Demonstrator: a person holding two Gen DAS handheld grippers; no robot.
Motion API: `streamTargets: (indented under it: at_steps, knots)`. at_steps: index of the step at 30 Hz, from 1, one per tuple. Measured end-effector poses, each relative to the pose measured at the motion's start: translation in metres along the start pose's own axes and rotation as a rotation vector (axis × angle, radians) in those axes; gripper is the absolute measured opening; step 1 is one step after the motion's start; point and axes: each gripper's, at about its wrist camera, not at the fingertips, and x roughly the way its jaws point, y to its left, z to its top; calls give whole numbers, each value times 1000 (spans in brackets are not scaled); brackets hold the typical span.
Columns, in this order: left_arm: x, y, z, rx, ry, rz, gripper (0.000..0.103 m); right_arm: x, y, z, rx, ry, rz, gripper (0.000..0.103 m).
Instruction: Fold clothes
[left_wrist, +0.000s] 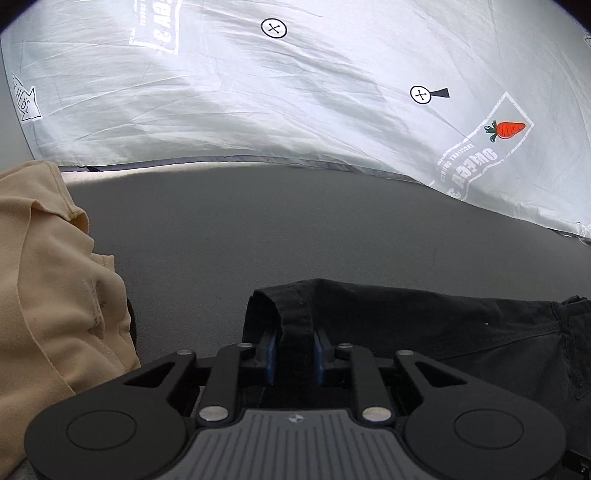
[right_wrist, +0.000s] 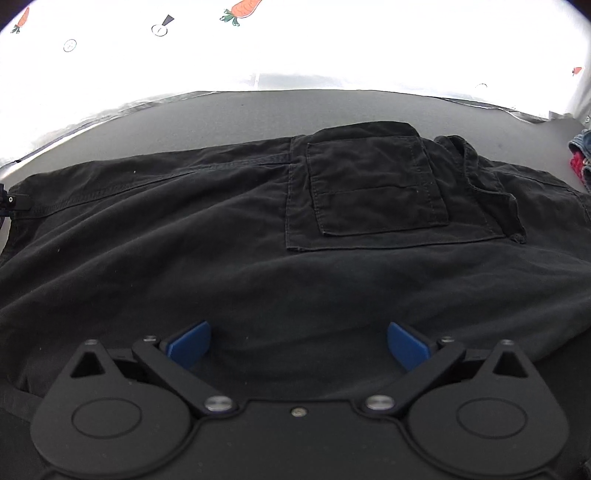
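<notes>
**Black trousers gripped at one end, fold barely begun**

Black cotton fills the right wrist view: the trousers (right_wrist: 295, 229) lie spread across the dark grey table (right_wrist: 332, 107), patch pocket (right_wrist: 373, 188) facing up in the upper middle of the frame. Left tongs (left_wrist: 294, 354) are pinched tight on a raised hem or edge of those trousers at lower centre, blue pads pressing the cloth from both sides. Right tongs (right_wrist: 297, 343) are spread wide at the bottom of their frame, blue pads well apart, nothing between them, low over the fabric. A beige garment (left_wrist: 48, 280) sits crumpled at left. I'd judge this early: no finished fold shows, and the beige piece looks unfolded too.
</notes>
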Motion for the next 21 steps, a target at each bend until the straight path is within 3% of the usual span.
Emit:
streamTargets:
  at_steps: [5,6,7,10,12,16,19,21]
  knots:
    - [10,-6,28,-29,-48,65,21,4,-2,8,7,56,-1,103]
    - [18,-9,34,-17,-56,95,16,5,-3,11,8,70,-1,103]
    - [29,-11,38,-9,-56,128,4,5,-3,12,7,77,-1,103]
    - [63,-7,42,4,-29,262,0,7,-3,11,5,66,-4,103]
    - [66,0,44,-21,-28,261,0,8,-2,11,5,65,-4,103]
    - [32,4,49,-80,-86,172,8,7,-3,12,-4,68,2,103]
    - [-2,-12,40,-16,-112,150,29,9,-3,14,-10,65,7,103]
    - [-28,-27,25,12,-117,122,36,10,-3,14,-21,58,13,103]
